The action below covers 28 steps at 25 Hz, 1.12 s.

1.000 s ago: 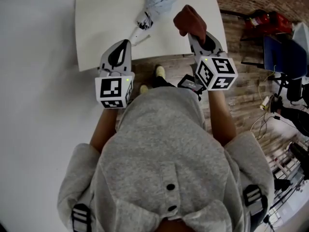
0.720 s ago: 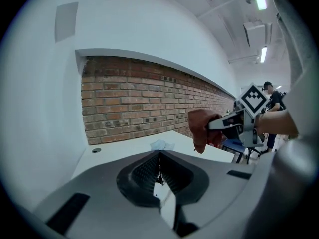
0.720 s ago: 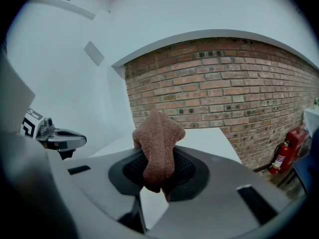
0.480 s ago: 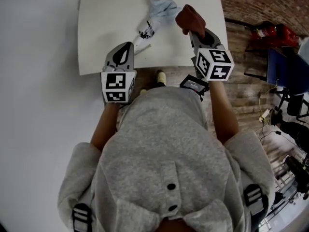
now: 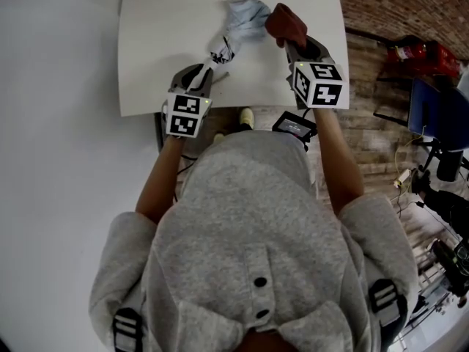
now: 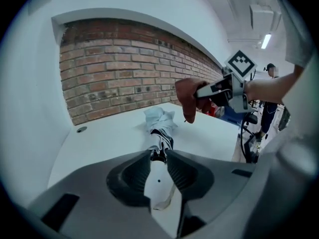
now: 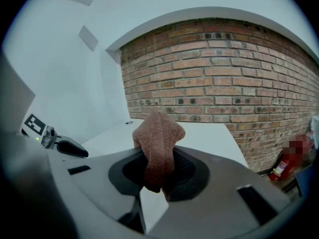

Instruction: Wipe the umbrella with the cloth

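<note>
Lab or studio: brick wall [image 7: 219,73], white table [image 5: 168,42], floor cables [image 5: 407,176], fire extinguisher [image 7: 279,171].

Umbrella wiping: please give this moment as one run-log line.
left tool: just opening, umbrella handle between jaws | right tool: shut on cloth | wipe: not begun

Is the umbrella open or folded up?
Folded up. The light blue fabric umbrella lies on its side on the white table, with its canopy bunched loosely round the shaft, not spread out.
</note>
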Tool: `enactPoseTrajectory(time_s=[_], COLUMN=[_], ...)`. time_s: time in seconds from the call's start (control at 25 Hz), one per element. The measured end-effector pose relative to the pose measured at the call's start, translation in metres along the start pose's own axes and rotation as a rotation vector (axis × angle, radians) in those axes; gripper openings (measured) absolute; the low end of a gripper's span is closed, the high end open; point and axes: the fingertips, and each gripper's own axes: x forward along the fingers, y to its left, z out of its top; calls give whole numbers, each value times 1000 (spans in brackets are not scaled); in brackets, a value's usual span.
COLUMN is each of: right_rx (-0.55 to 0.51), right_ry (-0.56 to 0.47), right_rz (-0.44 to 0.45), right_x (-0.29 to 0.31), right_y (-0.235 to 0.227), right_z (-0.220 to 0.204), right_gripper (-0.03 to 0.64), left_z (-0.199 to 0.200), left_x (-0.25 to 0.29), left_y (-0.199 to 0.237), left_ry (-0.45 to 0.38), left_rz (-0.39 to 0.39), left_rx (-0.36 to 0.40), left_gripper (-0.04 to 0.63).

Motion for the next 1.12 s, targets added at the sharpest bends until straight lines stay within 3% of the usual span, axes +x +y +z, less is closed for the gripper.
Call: enactPoseTrajectory(time_s=[0.08, 0.48, 0.88, 1.12], right_rx=[2, 33, 23, 44], right_ry=[7, 24, 50, 64], right_rz=[-5, -57, -84, -107], right_x=[5, 20, 34, 47], right_y=[-4, -31, -48, -56], right_z=[-1, -9, -19, -27], right_gripper=[83, 83, 83, 83], left_z=[-11, -64, -72, -72], left_x=[16, 65, 68, 68], left_y=[2, 4, 4, 5], left_ry=[50, 256, 202, 227], left_rz=[-20, -57, -67, -79], left_rx=[-7, 6, -53, -53], left_gripper=[140, 181, 198, 198])
